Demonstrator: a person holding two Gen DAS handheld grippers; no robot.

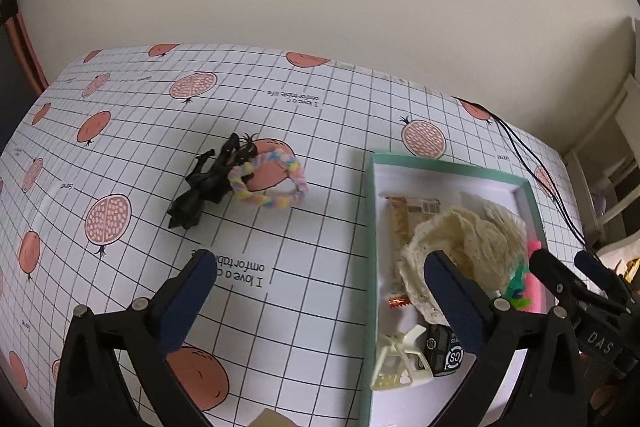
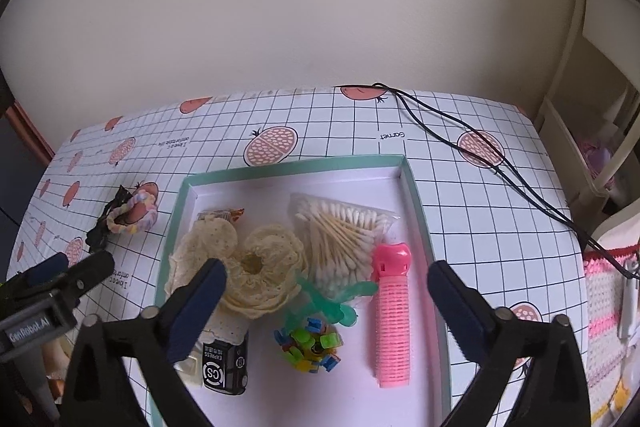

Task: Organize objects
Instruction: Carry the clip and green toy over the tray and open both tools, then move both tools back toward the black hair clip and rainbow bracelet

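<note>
A pastel braided hair tie lies on the tablecloth, overlapping a black hair clip. Right of them stands a green-rimmed box holding a cream lace scrunchie, a bag of cotton swabs, a pink hair roller, a green clip, small coloured clips, a black toy car and a snack packet. My left gripper hangs open above the cloth, short of the hair tie. My right gripper hangs open over the box.
The table wears a white grid cloth printed with pomegranates. Black cables trail across its far right corner. A cream wall stands behind, and white shelving and a pink knitted cloth lie to the right.
</note>
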